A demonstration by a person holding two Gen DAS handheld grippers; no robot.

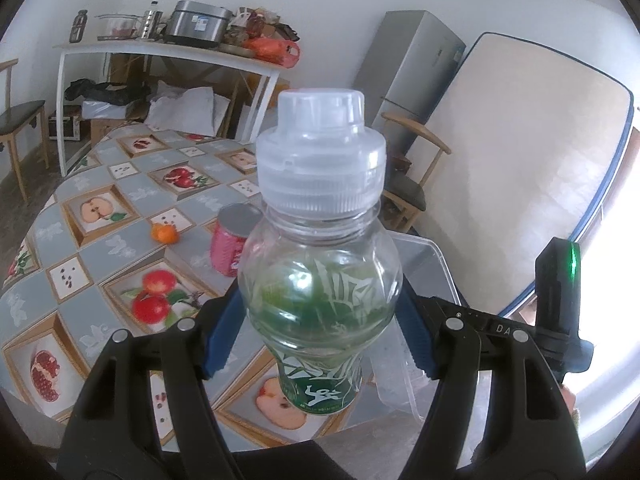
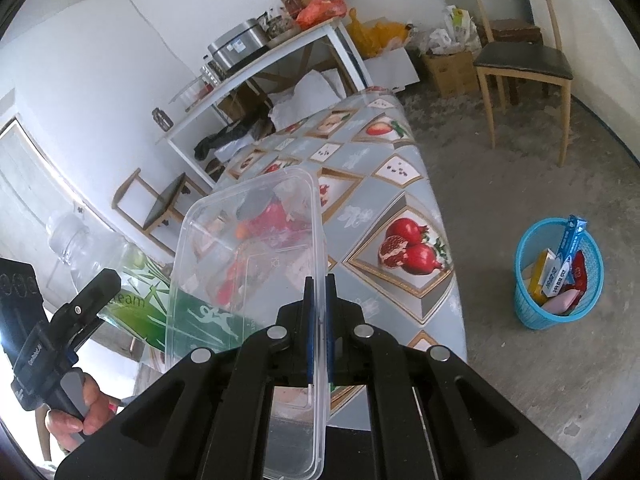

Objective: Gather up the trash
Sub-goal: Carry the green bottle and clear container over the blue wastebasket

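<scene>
Above the fruit-patterned table, our left gripper pinches an upright clear bottle while our right gripper clamps a clear plastic container by its rim.

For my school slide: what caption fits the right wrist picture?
Right gripper pinching a clear plastic container, blue trash basket waiting.

Daylight floods both views; a window right of the left claw blows out white. Fisheye edges bend and darken. The bottle cap looks soft.
</scene>
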